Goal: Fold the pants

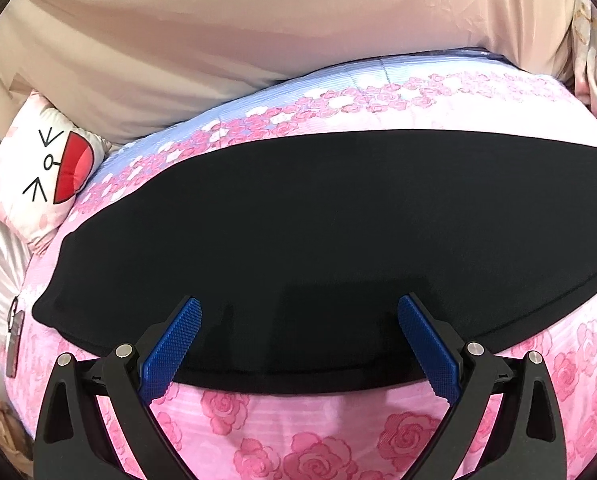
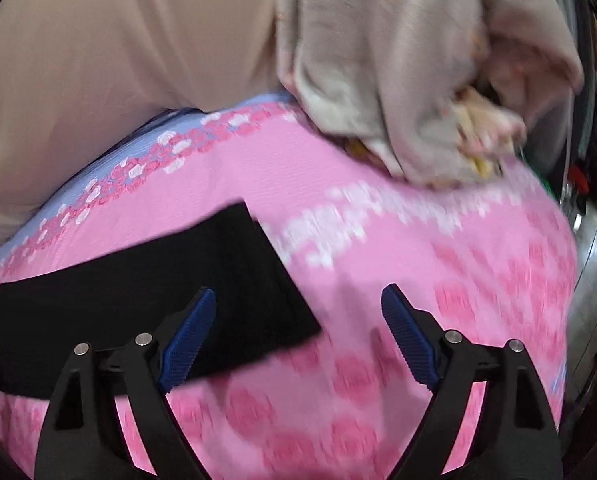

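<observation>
Left wrist view: pants point(image 1: 318, 240) lie flat on bed point(image 1: 338, 432), a long black band running side to side over the pink rose cover; looks already folded lengthwise, judging by the even width.
Right wrist view: blurred; shows one squared end of pants point(image 2: 202, 280) at lower left, pink cover beyond it to the right.
Left gripper point(image 1: 300, 344): spread wide, nothing between pads, hovering above the near edge of pants, approx mid-length; not touching as far as I can tell.
Right gripper point(image 2: 298, 332): spread wide, empty; left pad sits over the pants' end corner, right pad over bare cover.
Weight: light, prob. thin knit or stretch fabric.
Stiffness: none, soft and limp; will sag and drape from any single pinch point.
Surface: matte, not slippery against ribbed pads; may drag on the textured cover.
Fragility: none; firm pinch is fine.
Where to grip: right takes the squared end at its near corner, pinching all layers together; left takes the near edge further along, or pins the fold line.
Why: layers can slide apart if only the top one is caught.
Risk: soft bed gives under pressure, so pads may also grab the cover.
Nearby: cartoon pillow point(image 1: 38, 176) far left, beige sheet point(image 1: 218, 40) behind, grey blanket point(image 2: 398, 80) heaped at the bed's far right; all clear of pants.
</observation>
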A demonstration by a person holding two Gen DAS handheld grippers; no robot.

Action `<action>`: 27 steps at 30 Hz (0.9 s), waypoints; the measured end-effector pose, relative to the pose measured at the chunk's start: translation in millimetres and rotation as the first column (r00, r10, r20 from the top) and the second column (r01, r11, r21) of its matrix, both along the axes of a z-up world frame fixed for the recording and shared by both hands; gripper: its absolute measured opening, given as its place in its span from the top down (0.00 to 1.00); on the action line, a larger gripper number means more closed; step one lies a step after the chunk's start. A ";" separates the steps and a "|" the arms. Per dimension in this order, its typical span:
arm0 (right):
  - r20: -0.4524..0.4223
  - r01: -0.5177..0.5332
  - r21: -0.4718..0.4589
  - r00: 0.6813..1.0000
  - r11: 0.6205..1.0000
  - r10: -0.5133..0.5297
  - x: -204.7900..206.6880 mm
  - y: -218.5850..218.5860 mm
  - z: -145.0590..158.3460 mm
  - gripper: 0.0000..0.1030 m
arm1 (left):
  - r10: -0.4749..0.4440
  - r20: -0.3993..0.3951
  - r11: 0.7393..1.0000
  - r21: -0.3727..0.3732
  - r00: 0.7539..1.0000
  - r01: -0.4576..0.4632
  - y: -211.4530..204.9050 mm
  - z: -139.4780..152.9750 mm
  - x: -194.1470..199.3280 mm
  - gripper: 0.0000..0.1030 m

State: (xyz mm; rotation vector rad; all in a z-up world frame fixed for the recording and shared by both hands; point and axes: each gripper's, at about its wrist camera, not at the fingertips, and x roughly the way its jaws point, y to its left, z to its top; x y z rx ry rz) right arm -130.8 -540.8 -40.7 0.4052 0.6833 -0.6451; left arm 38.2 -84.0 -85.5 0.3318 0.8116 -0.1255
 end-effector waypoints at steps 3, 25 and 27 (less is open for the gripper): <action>0.009 0.008 0.053 1.000 0.999 -0.009 -3.5 -4.5 -12.7 0.19 | -0.010 0.001 1.000 -0.002 1.000 0.010 -4.4 0.1 3.3 0.06; 0.180 -0.254 0.024 0.952 0.967 0.246 110.6 107.0 51.2 0.82 | 0.279 0.060 0.959 -0.066 0.958 -0.275 122.7 15.8 40.3 0.05; 0.181 -0.341 0.005 0.925 0.940 0.334 139.5 147.1 59.7 0.82 | 0.283 0.066 0.957 -0.087 0.957 -0.277 134.3 18.1 41.3 0.05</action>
